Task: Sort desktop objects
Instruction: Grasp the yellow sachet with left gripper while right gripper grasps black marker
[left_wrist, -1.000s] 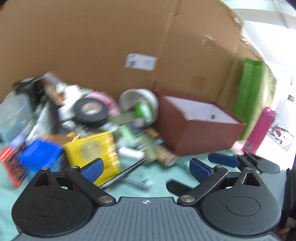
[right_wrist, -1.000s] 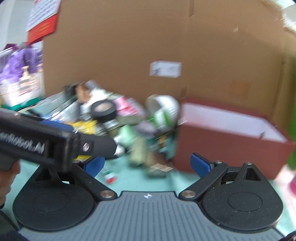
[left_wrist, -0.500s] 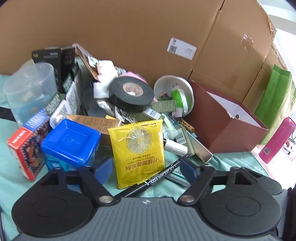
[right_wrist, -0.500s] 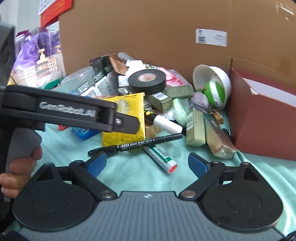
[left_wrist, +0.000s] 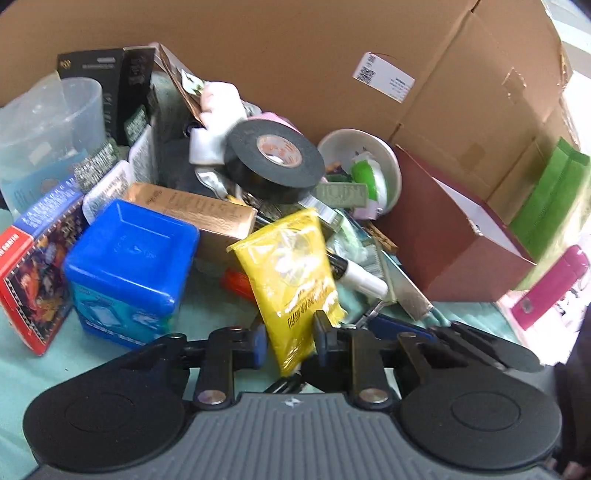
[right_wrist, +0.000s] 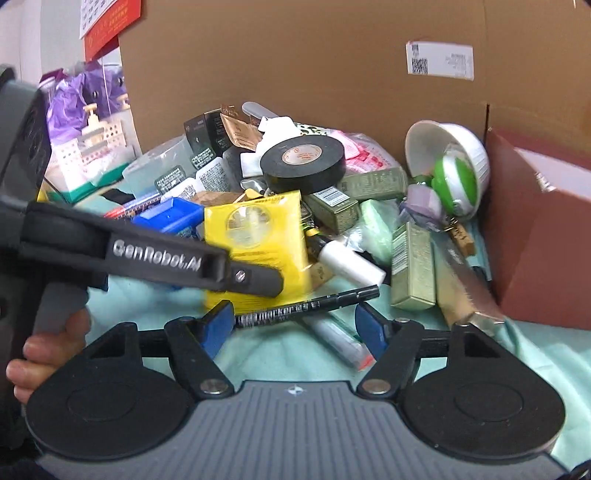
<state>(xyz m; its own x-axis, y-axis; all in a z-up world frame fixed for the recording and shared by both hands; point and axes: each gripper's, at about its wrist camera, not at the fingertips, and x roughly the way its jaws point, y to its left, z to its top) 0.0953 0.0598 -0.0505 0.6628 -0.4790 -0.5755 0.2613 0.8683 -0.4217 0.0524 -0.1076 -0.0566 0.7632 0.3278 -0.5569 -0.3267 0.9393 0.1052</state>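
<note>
Sachet (left_wrist: 291, 269), yellow, crinkled, lemon print, in left hand-held gripper (left_wrist: 289, 341) pads.

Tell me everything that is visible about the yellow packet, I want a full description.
The yellow packet is a flat, glossy pouch, plastic or foil by its look, with a pale round lemon-slice picture and dark printed characters. The left tongs are shut on its lower end, blue pads pressing both edges, so it stands tilted above the green cloth. Its upper end lies near the gold box and the black tape roll; contact there is unclear.
</note>
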